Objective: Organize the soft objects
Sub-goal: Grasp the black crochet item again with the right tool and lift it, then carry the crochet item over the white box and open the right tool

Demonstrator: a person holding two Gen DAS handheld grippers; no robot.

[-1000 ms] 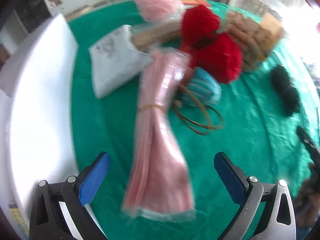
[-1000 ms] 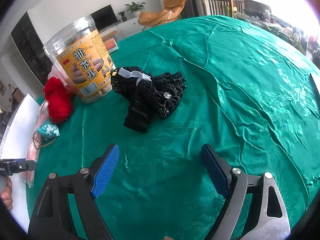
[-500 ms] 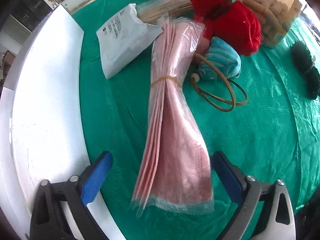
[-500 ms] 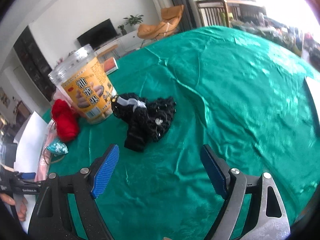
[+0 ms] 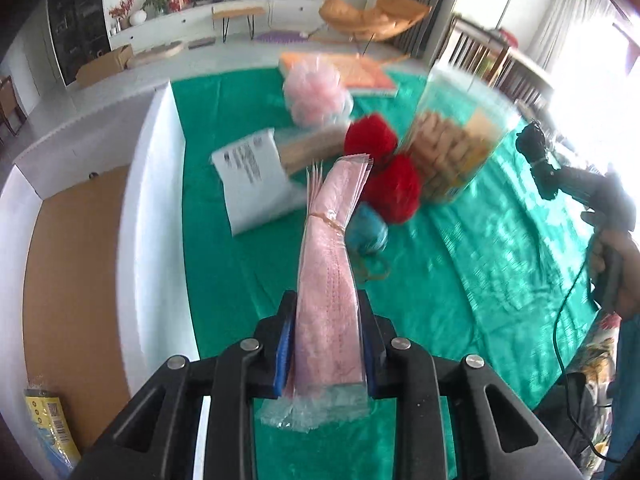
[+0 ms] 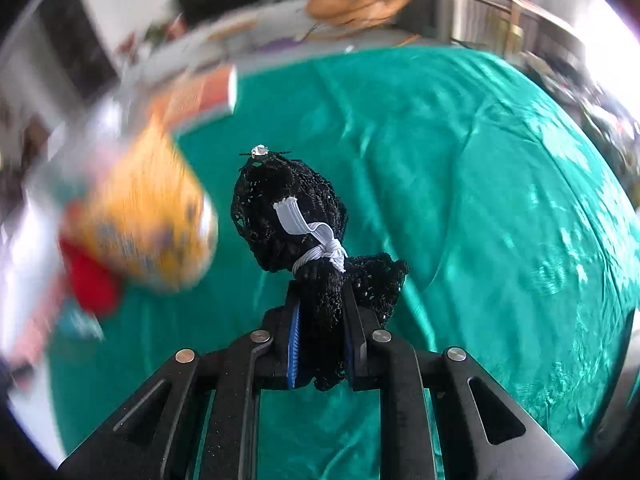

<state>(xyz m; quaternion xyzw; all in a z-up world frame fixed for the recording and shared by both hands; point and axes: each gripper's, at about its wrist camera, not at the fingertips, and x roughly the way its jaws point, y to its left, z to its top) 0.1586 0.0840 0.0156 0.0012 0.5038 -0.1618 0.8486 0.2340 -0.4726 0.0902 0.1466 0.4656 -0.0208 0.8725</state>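
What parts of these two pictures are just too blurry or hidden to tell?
- Right wrist view: the orange-labelled jar is smeared by motion, so its label is unreadable.
- Right wrist view: the lower end of the black lace bundle is hidden between the fingers.
- Left wrist view: print on the white packet is too small and blurred.

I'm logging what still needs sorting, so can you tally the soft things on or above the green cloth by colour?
Pink: 2, the mask bundle held in the left gripper and the pompom
Red: 2, the yarn balls
Blue: 1, the yarn ball
Black: 1, the lace bundle held in the right gripper
Total: 6
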